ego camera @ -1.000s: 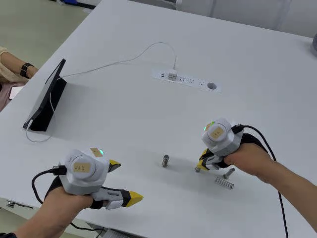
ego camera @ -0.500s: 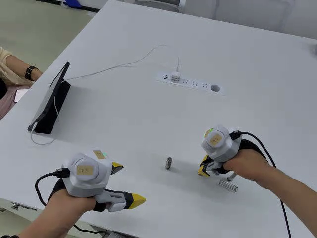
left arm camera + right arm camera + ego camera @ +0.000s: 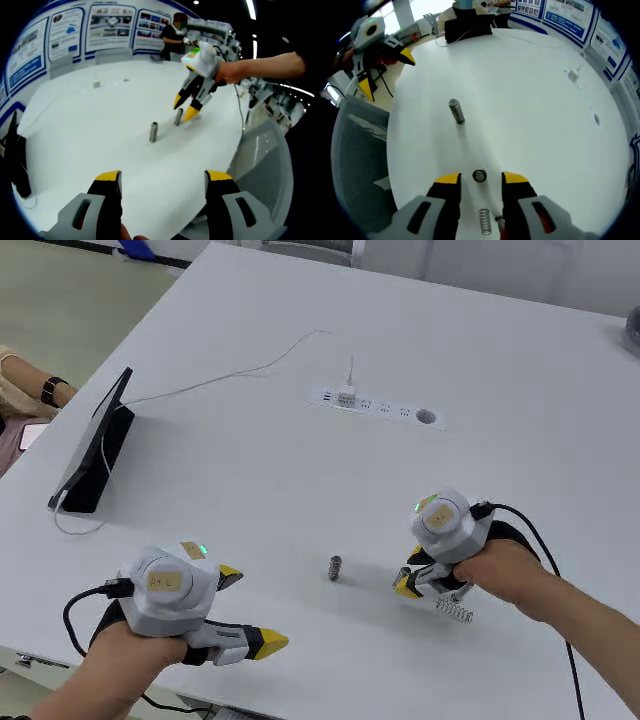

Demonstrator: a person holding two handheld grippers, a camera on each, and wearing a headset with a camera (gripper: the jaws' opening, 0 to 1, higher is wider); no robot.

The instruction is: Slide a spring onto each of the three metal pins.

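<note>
Straddling an upright pin (image 3: 479, 175) at lower centre, my right gripper (image 3: 481, 179) stands part-open, gripping nothing; my left gripper (image 3: 163, 176), lower frame, gapes wide, empty.

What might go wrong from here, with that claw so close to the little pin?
The right claw is open and straddles an upright pin, so a slight sideways nudge may tip the pin over. The loose spring lies flat close behind the claw's tips, and a careless move may send it rolling away.
</note>
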